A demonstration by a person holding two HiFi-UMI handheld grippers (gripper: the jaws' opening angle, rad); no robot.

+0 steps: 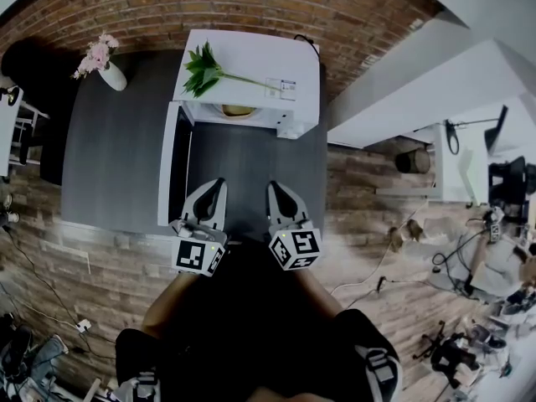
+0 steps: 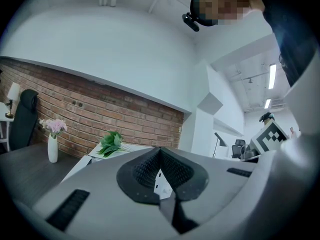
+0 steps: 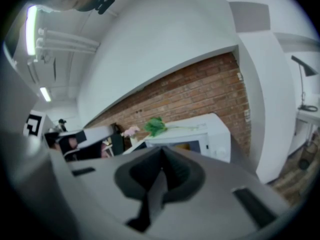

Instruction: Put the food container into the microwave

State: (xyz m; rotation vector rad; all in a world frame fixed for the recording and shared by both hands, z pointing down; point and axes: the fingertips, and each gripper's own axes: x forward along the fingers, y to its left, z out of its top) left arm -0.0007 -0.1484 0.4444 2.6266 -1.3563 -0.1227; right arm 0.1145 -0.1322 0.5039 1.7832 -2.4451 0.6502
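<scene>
Left gripper (image 1: 219,183) and right gripper (image 1: 273,186) are held over the dark table (image 1: 117,141). Each gripper view shows its jaws pressed together, empty and touching nothing. Microwave (image 1: 251,78) is just ahead, door (image 1: 167,166) swung wide to the left. Food container (image 1: 237,110) sits inside the cavity, plain only in head view. Right gripper view catches a yellowish glimpse in the opening. Left gripper view shows just the leaves (image 2: 111,143) on top, with the cavity hidden behind the gripper body.

I see pale grey shells on my left gripper (image 1: 218,187) and right gripper (image 1: 274,188), dark ribbed pads (image 2: 176,172) and a black-and-white marker cube (image 1: 201,255) on each. The clothing (image 1: 251,316) is dark; the shoes (image 1: 378,368) are dark, white-marked.
</scene>
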